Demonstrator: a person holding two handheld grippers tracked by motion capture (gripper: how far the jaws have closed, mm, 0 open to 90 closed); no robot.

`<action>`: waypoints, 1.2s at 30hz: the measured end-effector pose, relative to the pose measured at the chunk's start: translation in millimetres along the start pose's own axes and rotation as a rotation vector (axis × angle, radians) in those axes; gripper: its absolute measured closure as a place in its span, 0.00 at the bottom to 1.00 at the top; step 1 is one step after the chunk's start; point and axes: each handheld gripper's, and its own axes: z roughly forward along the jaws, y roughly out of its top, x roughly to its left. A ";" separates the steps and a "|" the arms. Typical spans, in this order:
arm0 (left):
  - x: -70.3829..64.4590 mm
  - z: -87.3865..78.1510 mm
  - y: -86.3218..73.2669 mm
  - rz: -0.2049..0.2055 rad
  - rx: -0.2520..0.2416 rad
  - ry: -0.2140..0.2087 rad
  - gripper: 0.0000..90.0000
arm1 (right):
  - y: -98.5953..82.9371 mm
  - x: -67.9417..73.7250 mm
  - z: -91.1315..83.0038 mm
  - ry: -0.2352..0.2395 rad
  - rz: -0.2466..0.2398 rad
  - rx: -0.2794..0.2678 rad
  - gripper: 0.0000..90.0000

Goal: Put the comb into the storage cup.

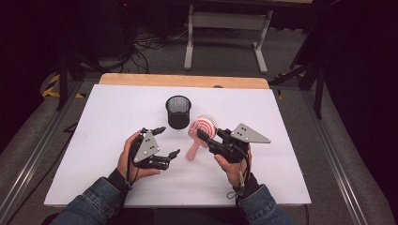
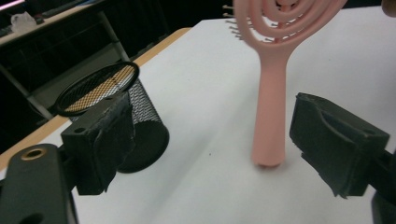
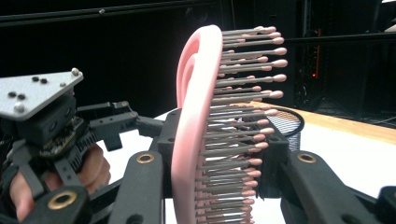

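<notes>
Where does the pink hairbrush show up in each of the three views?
High view: pink hairbrush at table centre, head held by the right gripper.
Left gripper view: handle standing upright, right of centre.
Right gripper view: head edge-on, centre.
Shared landmark: the black mesh cup.

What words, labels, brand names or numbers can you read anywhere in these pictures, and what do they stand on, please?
None can be read.
Pink hairbrush, clamped in the right gripper: plain, no lettering.
Black mesh cup: no label visible.
Left gripper and its grey plate: bare screws, no marking.
White table: no print.
Yellow and black floor stripes: a hazard pattern, not text.
</notes>
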 end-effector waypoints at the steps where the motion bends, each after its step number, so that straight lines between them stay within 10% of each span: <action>1: 2.1 -2.4 -0.8 -0.002 0.001 -0.001 0.15 | 0.4 -0.6 -0.7 -0.002 0.000 -0.002 0.70; 36: 22.2 -51.9 -48.2 -0.020 0.051 0.005 0.09 | 5.6 -6.8 -8.8 -0.030 -0.032 -0.006 0.70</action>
